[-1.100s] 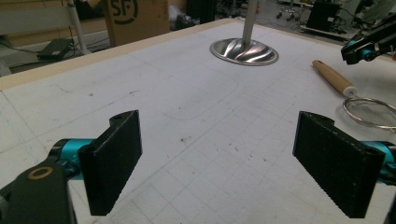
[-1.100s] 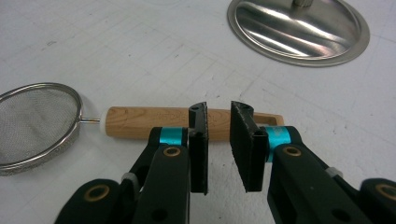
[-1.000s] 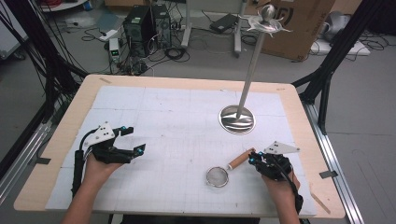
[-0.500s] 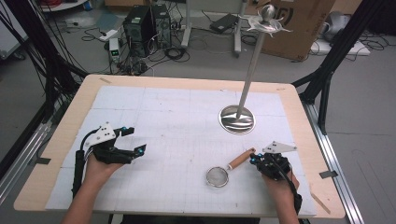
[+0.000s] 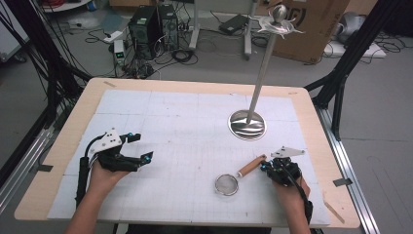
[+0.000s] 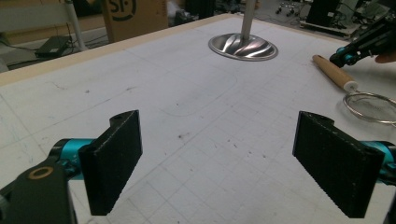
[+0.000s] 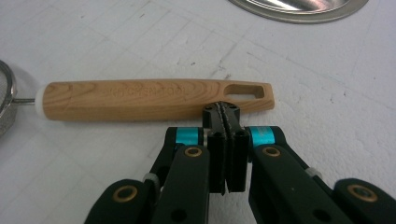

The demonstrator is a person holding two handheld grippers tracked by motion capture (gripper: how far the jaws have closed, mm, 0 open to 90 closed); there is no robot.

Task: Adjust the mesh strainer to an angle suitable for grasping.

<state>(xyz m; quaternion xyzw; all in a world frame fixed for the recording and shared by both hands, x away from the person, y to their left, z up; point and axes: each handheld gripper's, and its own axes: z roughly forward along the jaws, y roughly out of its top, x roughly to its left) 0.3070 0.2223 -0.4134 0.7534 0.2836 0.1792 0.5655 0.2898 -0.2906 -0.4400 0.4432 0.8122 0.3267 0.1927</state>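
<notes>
A small round mesh strainer (image 5: pixel 227 185) with a light wooden handle (image 5: pixel 252 165) lies flat on the white mat at the front right. My right gripper (image 5: pixel 264 167) rests on the mat with its tips against the handle's far end, by the hanging slot. In the right gripper view the handle (image 7: pixel 140 99) lies crosswise in front of my right gripper (image 7: pixel 222 112), whose jaws are shut with nothing between them. My left gripper (image 5: pixel 142 146) sits at the front left, well away from the strainer. Its jaws stand wide open and empty (image 6: pixel 219 158).
A tall metal stand with a round shiny base (image 5: pixel 247 124) rises at the back right of the mat. The wooden table edge (image 5: pixel 341 195) runs close behind the right hand. Boxes, computers and cables lie on the floor beyond the table.
The right hand has edged slightly left toward the handle's end. The left hand and the strainer have stayed where they were.
</notes>
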